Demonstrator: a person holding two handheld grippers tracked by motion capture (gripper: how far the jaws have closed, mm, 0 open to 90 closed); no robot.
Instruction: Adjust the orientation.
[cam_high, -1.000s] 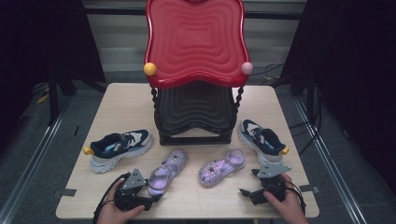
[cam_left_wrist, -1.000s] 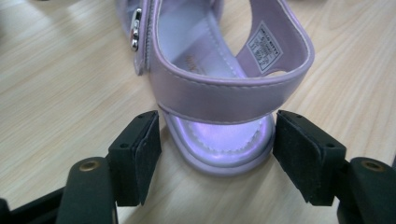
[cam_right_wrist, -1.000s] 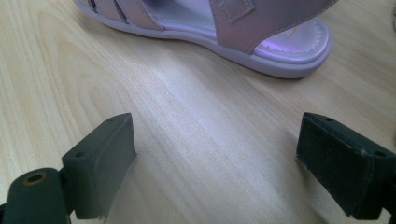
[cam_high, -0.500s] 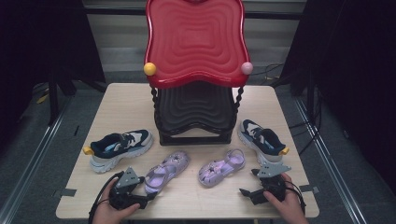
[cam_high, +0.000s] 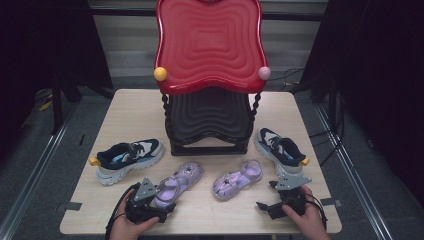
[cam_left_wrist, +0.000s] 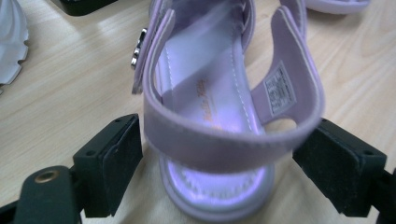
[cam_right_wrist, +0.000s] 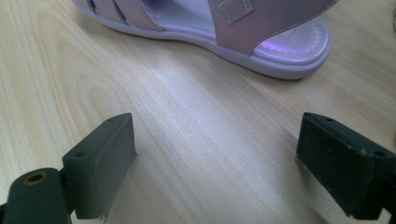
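Note:
Two lilac sandals lie on the wooden table (cam_high: 125, 107). My left gripper (cam_high: 165, 206) sits at the heel of the left sandal (cam_high: 181, 179). In the left gripper view its jaws have just been opening and stand on either side of the sandal's heel strap (cam_left_wrist: 210, 144). The left pad is a sliver clear of the strap and the right one sits at its edge. My right gripper (cam_high: 267, 195) rests open near the front right of the table. Bare wood lies between its jaws, and the heel of the right sandal (cam_high: 237, 179) (cam_right_wrist: 210, 28) is a little ahead of them.
A dark blue and white sneaker (cam_high: 127, 157) lies at the left and its mate (cam_high: 280, 147) at the right. A tall red wavy chair (cam_high: 210, 45) stands over a black one (cam_high: 210, 117) at the middle back. A hand holds each gripper at the table's front edge.
The left gripper shifted slightly left, then back to the sandal's heel. The sandals, sneakers and right gripper stayed put.

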